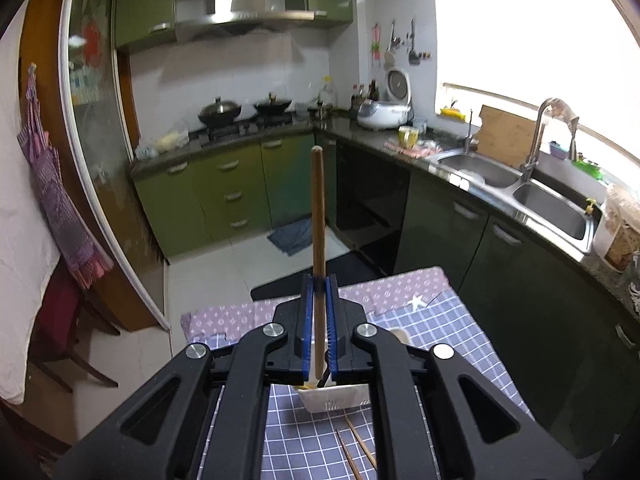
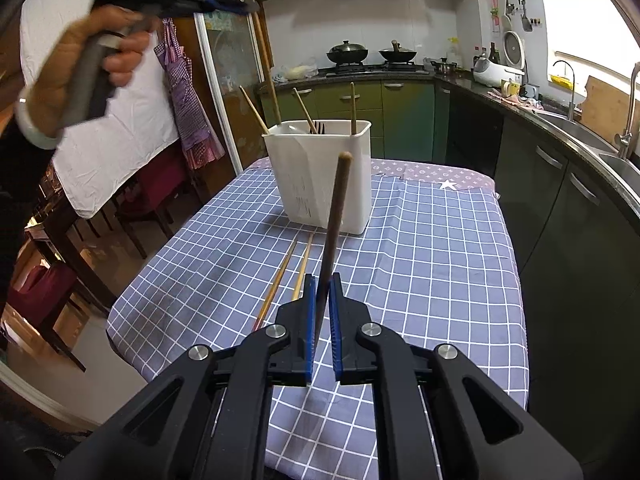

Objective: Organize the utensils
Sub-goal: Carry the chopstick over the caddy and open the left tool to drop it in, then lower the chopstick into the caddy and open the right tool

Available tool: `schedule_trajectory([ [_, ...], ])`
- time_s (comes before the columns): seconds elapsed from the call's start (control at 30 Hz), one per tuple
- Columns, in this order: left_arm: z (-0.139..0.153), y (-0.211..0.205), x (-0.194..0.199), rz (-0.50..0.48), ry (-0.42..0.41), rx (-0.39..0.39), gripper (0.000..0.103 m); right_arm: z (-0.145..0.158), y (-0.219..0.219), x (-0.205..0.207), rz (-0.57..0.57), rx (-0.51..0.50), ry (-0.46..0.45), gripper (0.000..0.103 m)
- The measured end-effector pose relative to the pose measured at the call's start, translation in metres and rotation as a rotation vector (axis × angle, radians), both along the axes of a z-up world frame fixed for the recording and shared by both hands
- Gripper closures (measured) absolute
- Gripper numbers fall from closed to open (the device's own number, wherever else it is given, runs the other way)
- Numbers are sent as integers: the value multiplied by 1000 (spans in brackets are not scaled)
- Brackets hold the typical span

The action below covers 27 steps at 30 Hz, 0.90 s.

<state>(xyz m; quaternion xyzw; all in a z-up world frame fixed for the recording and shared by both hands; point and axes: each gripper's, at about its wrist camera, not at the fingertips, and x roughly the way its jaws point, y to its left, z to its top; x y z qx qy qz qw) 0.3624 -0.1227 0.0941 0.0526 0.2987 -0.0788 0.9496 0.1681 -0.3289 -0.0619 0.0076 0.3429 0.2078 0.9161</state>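
Holding one chopstick each, your two tongs are busy. Your left tongs pinch a light brown chopstick high above the white holder. Your right tongs pinch a dark chopstick over the checked surface. Two more chopsticks lie just in front of the holder.

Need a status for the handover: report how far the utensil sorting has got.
Done: several chopsticks already stand in the white holder. In hand: the left tongs are shut on a light chopstick, the right tongs on a dark one. Left: two chopsticks lie on the checked cloth.
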Motion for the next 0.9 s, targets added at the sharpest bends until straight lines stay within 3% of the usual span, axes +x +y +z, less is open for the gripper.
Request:
schedule_trajectory([
  [0.23, -29, 6, 10, 9, 64, 4, 96, 3, 0, 4, 2, 13, 10, 96],
  [0.37, -22, 11, -7, -12, 40, -3, 83, 19, 2, 9, -4, 14, -28, 96],
  [0.43, -17, 13, -18, -22, 34, -14, 78, 37, 5, 15, 1, 19, -61, 97],
  [0.6, -12, 27, -52, -35, 23, -25, 78, 85, 19, 36, 15, 38, -140, 97],
  [0.9, -28, 63, -98, -59, 62, -25, 78, 162, 46, 74, 38, 82, -243, 97],
])
